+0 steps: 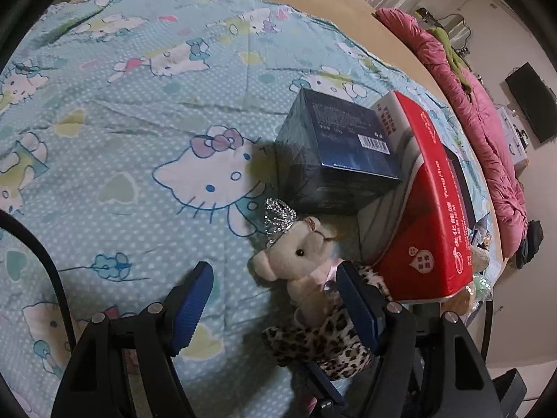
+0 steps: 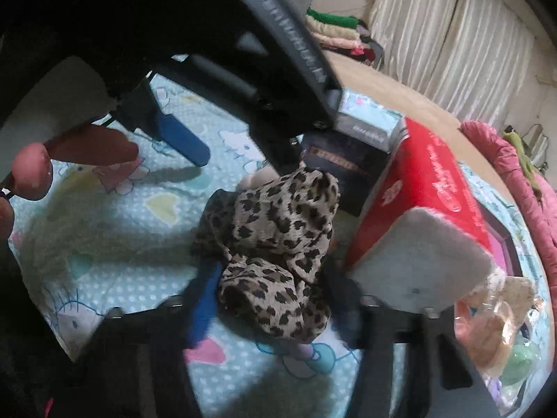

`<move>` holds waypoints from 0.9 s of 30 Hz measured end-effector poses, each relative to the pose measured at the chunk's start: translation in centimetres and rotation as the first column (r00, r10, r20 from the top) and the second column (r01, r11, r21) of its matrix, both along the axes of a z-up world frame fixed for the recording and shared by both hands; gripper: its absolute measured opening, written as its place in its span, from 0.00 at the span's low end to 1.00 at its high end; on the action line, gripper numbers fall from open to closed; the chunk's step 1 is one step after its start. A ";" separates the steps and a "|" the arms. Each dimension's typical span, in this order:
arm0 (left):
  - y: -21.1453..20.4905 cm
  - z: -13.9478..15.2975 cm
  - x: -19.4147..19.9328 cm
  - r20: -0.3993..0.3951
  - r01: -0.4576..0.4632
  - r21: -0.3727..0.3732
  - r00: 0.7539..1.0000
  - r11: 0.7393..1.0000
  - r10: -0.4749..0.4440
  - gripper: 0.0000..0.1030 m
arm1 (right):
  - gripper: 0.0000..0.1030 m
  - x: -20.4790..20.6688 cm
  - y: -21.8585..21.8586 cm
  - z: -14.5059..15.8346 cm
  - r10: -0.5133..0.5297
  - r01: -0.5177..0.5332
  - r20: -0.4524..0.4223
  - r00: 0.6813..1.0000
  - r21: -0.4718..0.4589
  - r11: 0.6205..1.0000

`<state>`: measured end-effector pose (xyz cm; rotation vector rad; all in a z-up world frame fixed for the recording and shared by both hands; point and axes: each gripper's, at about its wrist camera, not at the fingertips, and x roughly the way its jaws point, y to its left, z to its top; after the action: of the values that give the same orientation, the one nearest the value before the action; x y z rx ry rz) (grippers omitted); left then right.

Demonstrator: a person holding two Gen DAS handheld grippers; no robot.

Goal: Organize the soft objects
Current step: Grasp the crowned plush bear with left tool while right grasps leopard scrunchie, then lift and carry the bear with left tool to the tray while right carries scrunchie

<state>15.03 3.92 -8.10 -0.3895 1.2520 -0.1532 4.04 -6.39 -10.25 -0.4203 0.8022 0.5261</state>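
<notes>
A small cream plush bear (image 1: pixel 303 257) with a silver crown and a leopard-print dress lies on the Hello Kitty bedspread (image 1: pixel 139 139). My left gripper (image 1: pixel 275 296) is open; the bear lies between its blue pads, close to the right pad (image 1: pixel 351 299). In the right wrist view the bear's leopard dress (image 2: pixel 278 244) lies between my right gripper's (image 2: pixel 271 296) open blue fingers; whether they touch it is blurred. The left gripper's body (image 2: pixel 243 69) and one blue finger (image 2: pixel 184 139) reach in above the bear.
A dark blue box (image 1: pixel 334 149) and a red carton (image 1: pixel 428 216) stand just right of the bear. A pink quilt (image 1: pixel 487 132) lies along the bed's far edge. A plastic bag with soft items (image 2: pixel 501 331) sits at the right. Folded clothes (image 2: pixel 334 31) are stacked at the back.
</notes>
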 end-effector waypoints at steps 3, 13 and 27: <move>-0.5 -0.5 0.3 -0.010 0.011 0.000 1.000 1.000 -0.011 0.70 | 0.31 0.5 -0.8 0.2 0.013 -0.012 -0.041 0.999 0.043 0.999; -2.8 -1.6 1.7 -0.023 0.039 0.004 0.999 0.999 -0.039 0.54 | 0.13 2.1 -3.9 1.4 0.050 -0.028 -0.148 0.988 0.144 0.989; -2.3 -1.8 1.1 0.004 -0.020 -0.058 1.000 0.998 0.021 0.34 | 0.13 0.6 -7.4 5.0 0.028 0.000 -0.116 0.993 0.240 0.971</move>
<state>16.14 1.59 -9.95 -0.4517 1.2410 -0.1729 4.66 -13.76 -5.20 -0.1724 0.8382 0.6578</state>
